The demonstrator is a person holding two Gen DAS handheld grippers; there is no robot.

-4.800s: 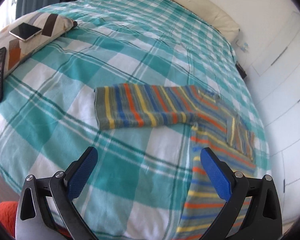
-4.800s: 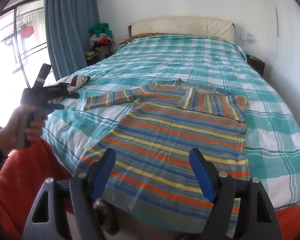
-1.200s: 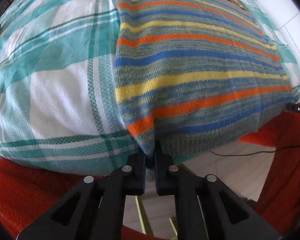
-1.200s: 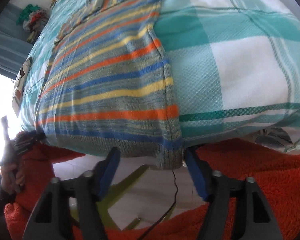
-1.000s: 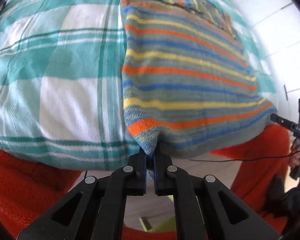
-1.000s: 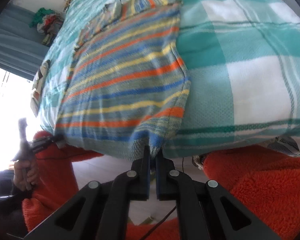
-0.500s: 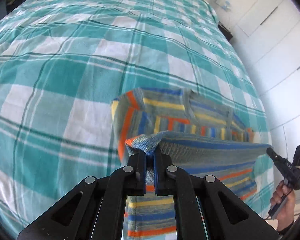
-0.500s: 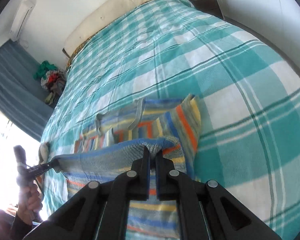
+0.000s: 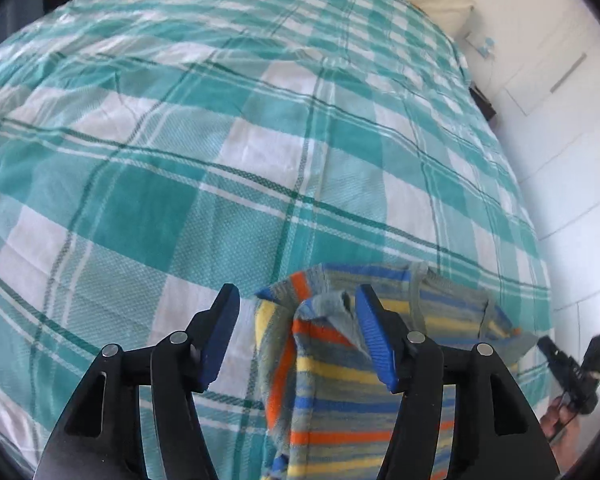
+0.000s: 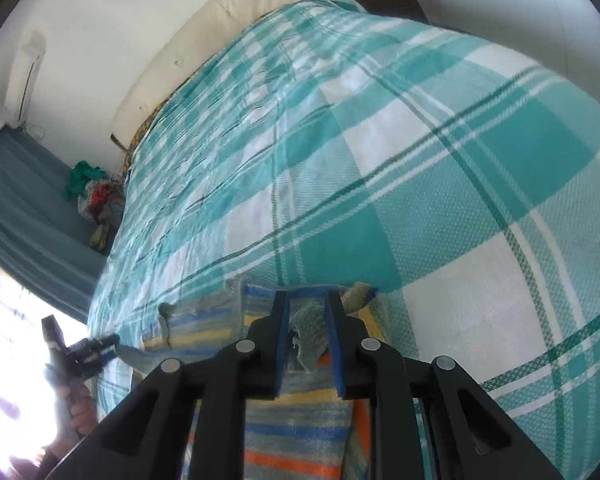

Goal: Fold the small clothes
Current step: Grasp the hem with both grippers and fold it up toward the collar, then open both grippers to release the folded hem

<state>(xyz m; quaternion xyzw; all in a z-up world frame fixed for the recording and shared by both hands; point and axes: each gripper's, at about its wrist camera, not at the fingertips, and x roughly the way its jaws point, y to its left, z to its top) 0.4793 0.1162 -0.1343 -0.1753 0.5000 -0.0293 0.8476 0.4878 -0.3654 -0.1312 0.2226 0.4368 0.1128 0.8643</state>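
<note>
Left wrist view: the left gripper (image 9: 296, 332) points down at a bed (image 9: 220, 152) covered in a teal-and-white check. Its jaws are opening; the 2 blue pads stand well apart. A raised corner of the striped sweater (image 9: 340, 400) lies between them, against the right-hand pad (image 9: 374, 344) and clear of the other; no pad presses on it. The sweater, in grey, blue, yellow and orange stripes, lies folded over on the bed's near part, its top layer's edge by the collar. At the frame's right edge a hand (image 9: 560, 420) holds the other gripper.

Right wrist view: the right gripper (image 10: 306, 340) is also opening, with a narrow gap between its pads. A grey knit corner of the sweater (image 10: 296, 436) sits in that gap; whether the pads touch it cannot be told. The cream headboard (image 10: 204, 40) and a blue curtain (image 10: 24, 208) stand beyond. At lower left, the left gripper (image 10: 104, 346) appears beside the sweater's far corner.
</note>
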